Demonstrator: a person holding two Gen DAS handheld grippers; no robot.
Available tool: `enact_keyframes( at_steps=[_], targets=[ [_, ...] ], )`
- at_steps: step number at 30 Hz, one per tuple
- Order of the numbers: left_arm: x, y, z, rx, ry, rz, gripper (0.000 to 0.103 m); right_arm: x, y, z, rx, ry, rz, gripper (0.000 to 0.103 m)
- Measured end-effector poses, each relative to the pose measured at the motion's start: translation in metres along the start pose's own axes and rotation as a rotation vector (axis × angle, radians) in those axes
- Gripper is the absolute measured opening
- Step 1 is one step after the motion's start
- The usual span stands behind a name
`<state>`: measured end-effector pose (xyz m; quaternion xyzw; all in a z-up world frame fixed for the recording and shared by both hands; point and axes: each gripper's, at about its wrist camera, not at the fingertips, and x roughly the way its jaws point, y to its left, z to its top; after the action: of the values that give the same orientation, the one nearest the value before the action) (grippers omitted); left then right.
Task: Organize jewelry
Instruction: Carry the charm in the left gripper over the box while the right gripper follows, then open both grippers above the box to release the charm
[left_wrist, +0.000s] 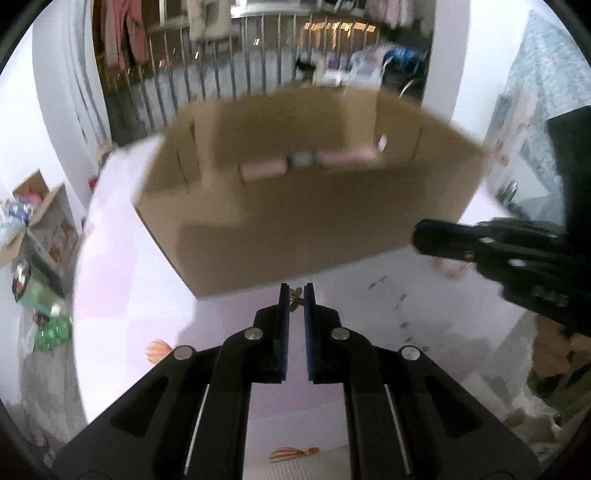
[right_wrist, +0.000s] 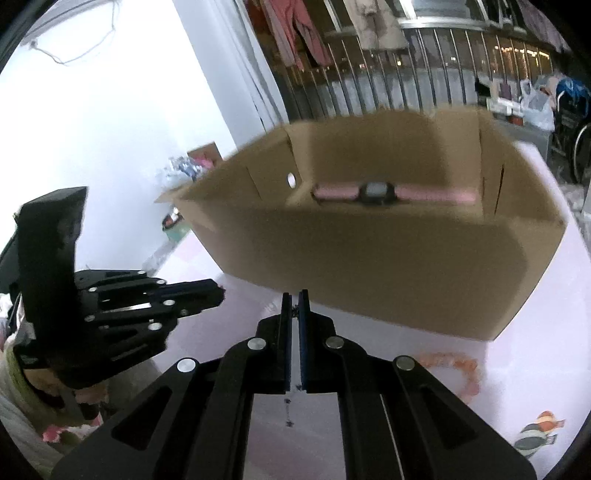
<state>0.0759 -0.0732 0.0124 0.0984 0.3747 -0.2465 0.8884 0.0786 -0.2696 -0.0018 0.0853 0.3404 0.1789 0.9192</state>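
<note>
White tabletop carries the cardboard box at 12 o'clock: keeping the left gripper pinched on the butterfly ornament and the right gripper clamped on the thin chain, clear the rim before releasing.

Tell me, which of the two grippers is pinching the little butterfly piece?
The left gripper: a butterfly charm sits between its fingers; the right gripper holds a thin chain.

At twelve o'clock we see hanging clothes behind metal railings; at nine o'clock, a white wall.
</note>
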Motion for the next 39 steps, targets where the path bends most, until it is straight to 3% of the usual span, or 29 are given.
enact_keyframes(
  at_steps=[4, 8, 12, 17, 24, 26, 28, 31, 39],
  targets=[
    [-0.044, -0.004, 0.028, 0.017, -0.145, -0.031, 0.006, -0.026, 0.009, 0.026, -0.043, -0.088, -0.005, 0.004],
    [-0.056, -0.011, 0.056, 0.028, -0.231, -0.051, 0.006, -0.040, 0.009, 0.058, -0.091, -0.154, -0.044, 0.004],
    [-0.036, -0.003, 0.086, -0.010, -0.200, -0.099, 0.006, -0.033, -0.004, 0.088, -0.058, -0.138, -0.061, 0.004],
    [0.006, -0.002, 0.114, -0.011, -0.143, -0.096, 0.006, -0.003, -0.032, 0.115, 0.037, -0.058, -0.123, 0.004],
    [0.030, 0.013, 0.117, -0.059, -0.114, -0.081, 0.008, 0.019, -0.054, 0.116, 0.144, 0.020, -0.224, 0.006],
    [0.026, 0.016, 0.114, -0.073, -0.128, -0.087, 0.022, 0.019, -0.054, 0.115, 0.156, 0.025, -0.237, 0.015],
    [0.019, 0.014, 0.111, -0.069, -0.150, -0.076, 0.027, 0.015, -0.050, 0.113, 0.158, 0.016, -0.250, 0.026],
    [0.010, 0.018, 0.109, -0.069, -0.176, -0.066, 0.036, 0.007, -0.041, 0.113, 0.146, 0.001, -0.253, 0.032],
    [-0.023, 0.022, 0.097, -0.088, -0.233, -0.052, 0.045, -0.019, -0.018, 0.106, 0.126, -0.042, -0.261, 0.045]
  ],
)
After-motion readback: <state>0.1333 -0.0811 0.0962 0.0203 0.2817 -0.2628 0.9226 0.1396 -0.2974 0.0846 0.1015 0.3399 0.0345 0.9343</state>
